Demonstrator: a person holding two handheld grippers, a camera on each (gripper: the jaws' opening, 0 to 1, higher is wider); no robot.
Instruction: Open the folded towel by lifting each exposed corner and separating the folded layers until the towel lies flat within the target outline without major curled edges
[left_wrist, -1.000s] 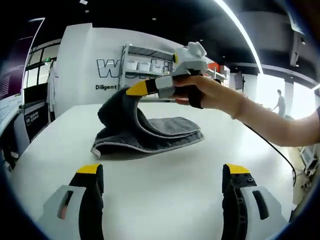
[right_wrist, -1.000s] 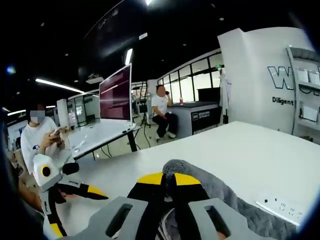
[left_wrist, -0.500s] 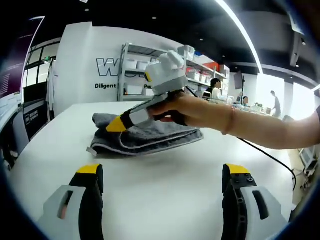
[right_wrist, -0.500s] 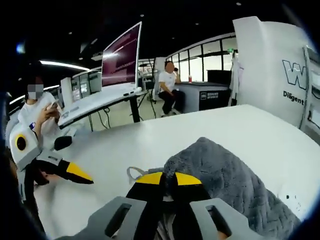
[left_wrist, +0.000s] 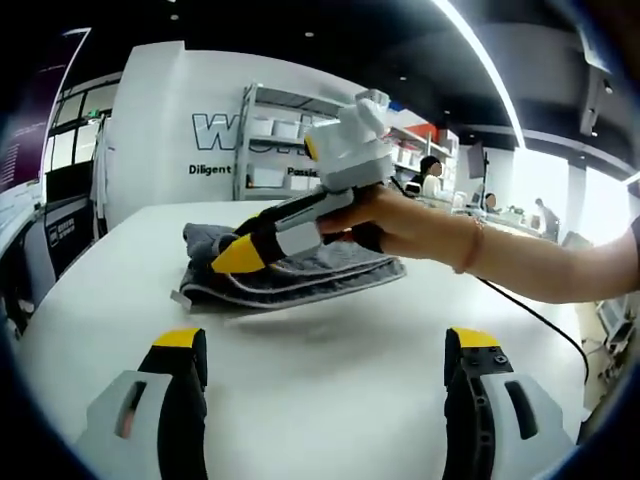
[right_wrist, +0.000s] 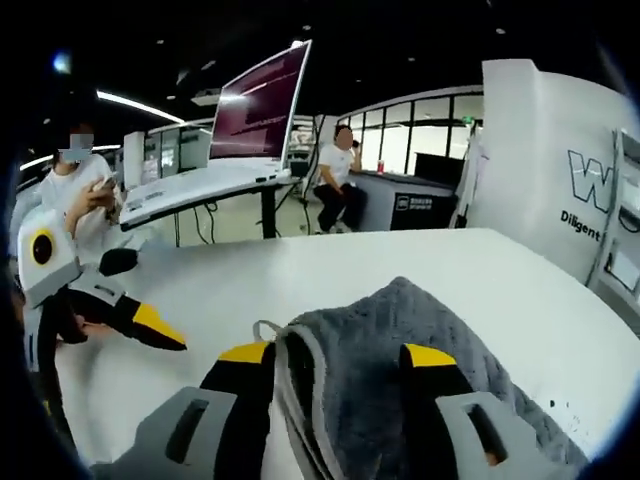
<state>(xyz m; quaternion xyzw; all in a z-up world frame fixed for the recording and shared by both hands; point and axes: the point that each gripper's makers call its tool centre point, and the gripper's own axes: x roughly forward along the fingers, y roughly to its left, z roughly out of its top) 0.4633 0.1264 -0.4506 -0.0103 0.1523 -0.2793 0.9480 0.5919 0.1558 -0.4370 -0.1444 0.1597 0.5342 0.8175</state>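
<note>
Left gripper view: left tongs (left_wrist: 325, 350) spread over bare white worktop (left_wrist: 330, 330), folded grey towel (left_wrist: 300, 272) lying beyond them, wall lettering "Diligent" (left_wrist: 211, 170) behind. Right gripper view: right tongs (right_wrist: 338, 357) spread, towel's pale edge (right_wrist: 290, 400) between them, open worktop beyond.

left gripper (left_wrist: 325, 345): grey jaw bodies with dark slots, black inner faces, yellow tips | right gripper (right_wrist: 335, 360): same grey, black and yellow jaws; white housing behind | hand (left_wrist: 400, 222): bare forearm, thin wrist bracelet, black cable trailing

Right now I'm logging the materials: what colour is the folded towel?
Dark grey towel with a paler edge band, clearest in the right gripper view.
</note>
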